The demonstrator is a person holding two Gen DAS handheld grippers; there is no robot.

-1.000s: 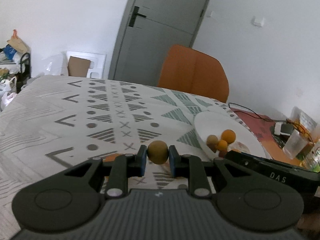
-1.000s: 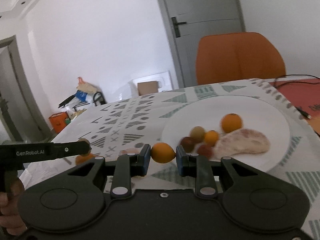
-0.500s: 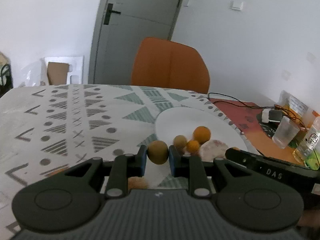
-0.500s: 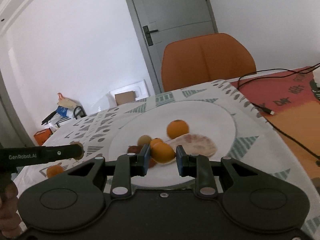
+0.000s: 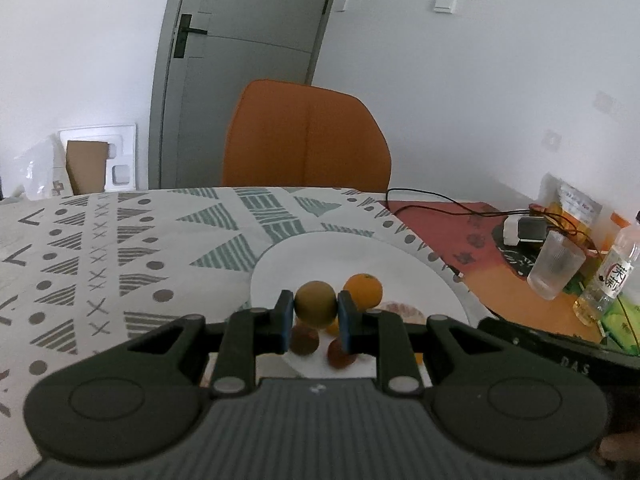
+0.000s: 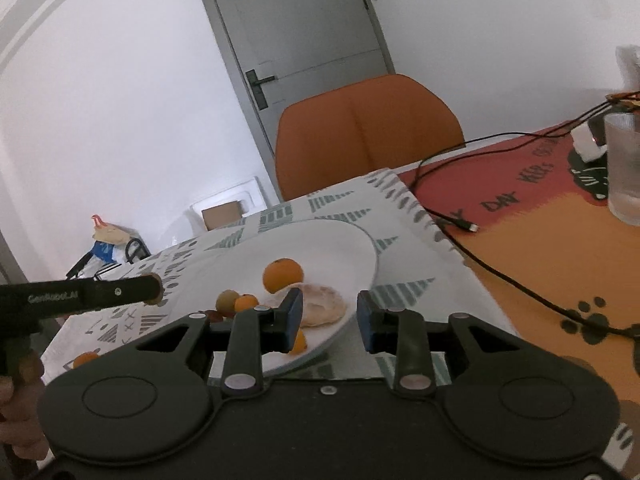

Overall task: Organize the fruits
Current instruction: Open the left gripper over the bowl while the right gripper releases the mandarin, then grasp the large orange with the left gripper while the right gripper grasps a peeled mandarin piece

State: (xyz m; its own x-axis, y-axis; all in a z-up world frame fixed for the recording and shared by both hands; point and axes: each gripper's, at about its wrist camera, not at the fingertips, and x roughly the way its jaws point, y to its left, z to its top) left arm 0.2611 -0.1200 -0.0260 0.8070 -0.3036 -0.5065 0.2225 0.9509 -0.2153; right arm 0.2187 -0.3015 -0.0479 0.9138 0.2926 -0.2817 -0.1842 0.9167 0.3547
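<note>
My left gripper (image 5: 315,314) is shut on a round olive-brown fruit (image 5: 315,303), held just above the near side of the white plate (image 5: 400,256). On the plate lie an orange (image 5: 363,290), two dark red fruits (image 5: 304,340) and a pinkish peeled piece (image 5: 402,309). In the right wrist view my right gripper (image 6: 330,314) hangs over the plate's near rim (image 6: 352,248). Its jaws are opening and nothing is between them. A small orange fruit (image 6: 299,342) lies on the plate under its left finger. One more orange fruit (image 6: 85,359) sits on the cloth at the left.
An orange chair (image 5: 306,140) stands behind the table. To the right, on a red and orange mat (image 6: 560,248), are a black cable (image 6: 500,272), a clear glass (image 6: 624,168), a charger (image 5: 524,230) and a bottle (image 5: 608,276). A patterned cloth (image 5: 100,248) covers the table's left.
Both grippers have moved over the plate. The right gripper has opened and let go of the small orange fruit, which now lies on the plate. The left still holds the brown fruit.
</note>
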